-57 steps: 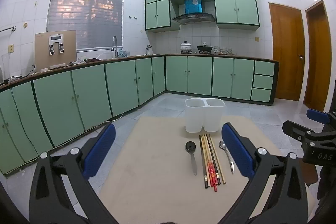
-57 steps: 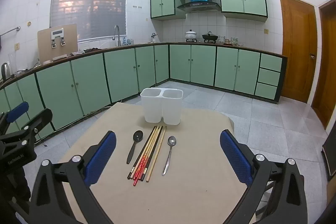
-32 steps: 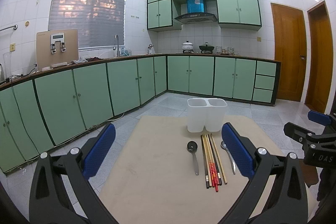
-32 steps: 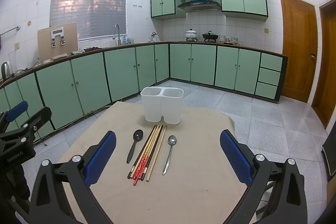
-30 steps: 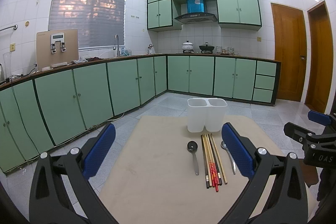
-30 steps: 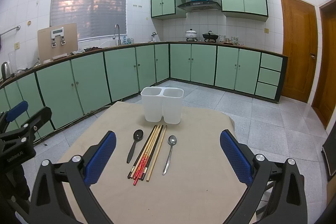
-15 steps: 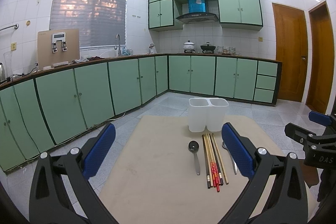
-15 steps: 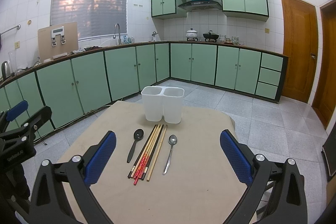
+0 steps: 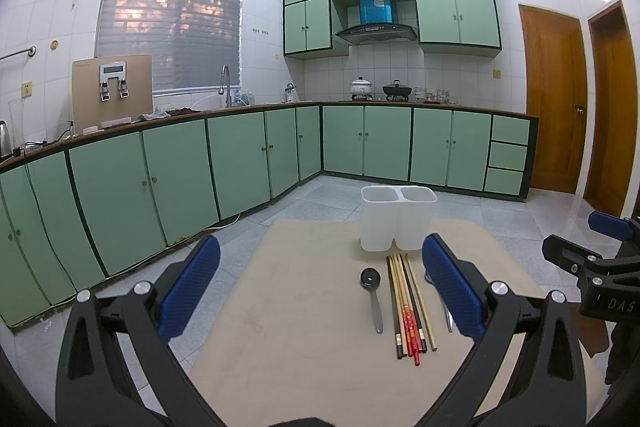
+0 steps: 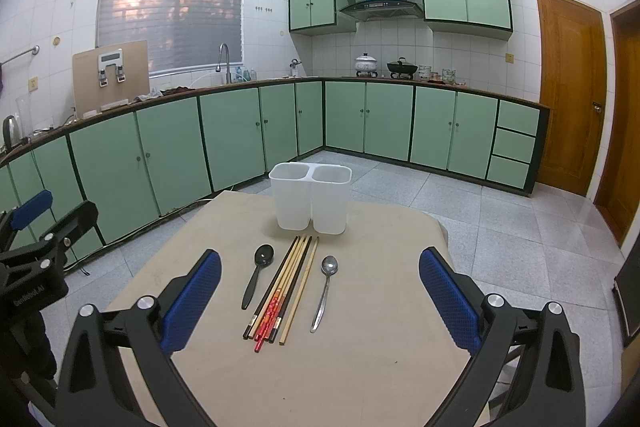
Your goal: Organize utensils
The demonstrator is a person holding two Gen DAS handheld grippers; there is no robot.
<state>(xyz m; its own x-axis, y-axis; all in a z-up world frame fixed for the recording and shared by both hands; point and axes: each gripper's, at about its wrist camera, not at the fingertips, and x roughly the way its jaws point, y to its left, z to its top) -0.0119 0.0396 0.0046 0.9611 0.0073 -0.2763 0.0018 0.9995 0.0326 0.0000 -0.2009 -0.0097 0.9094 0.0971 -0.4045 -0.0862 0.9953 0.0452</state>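
A white two-compartment holder (image 10: 310,199) stands empty at the far side of a beige table (image 10: 360,367). In front of it lie a black spoon (image 10: 258,277), a bundle of several chopsticks (image 10: 282,289) and a metal spoon (image 10: 325,291). They also show in the left wrist view: holder (image 9: 396,223), black spoon (image 9: 372,293), chopsticks (image 9: 408,303); the metal spoon (image 9: 448,315) is partly hidden behind a finger. My left gripper (image 9: 320,283) and right gripper (image 10: 320,291) are open and empty, held above the table's near side.
Green kitchen cabinets (image 10: 180,147) run along the left and back walls beyond the table. Grey tiled floor (image 10: 500,227) surrounds the table. Wooden doors (image 10: 572,87) stand at the right. The other gripper shows at each view's edge.
The left wrist view has drifted slightly, so the utensils sit a little further right in it. Both grippers stay open and the utensils have not moved.
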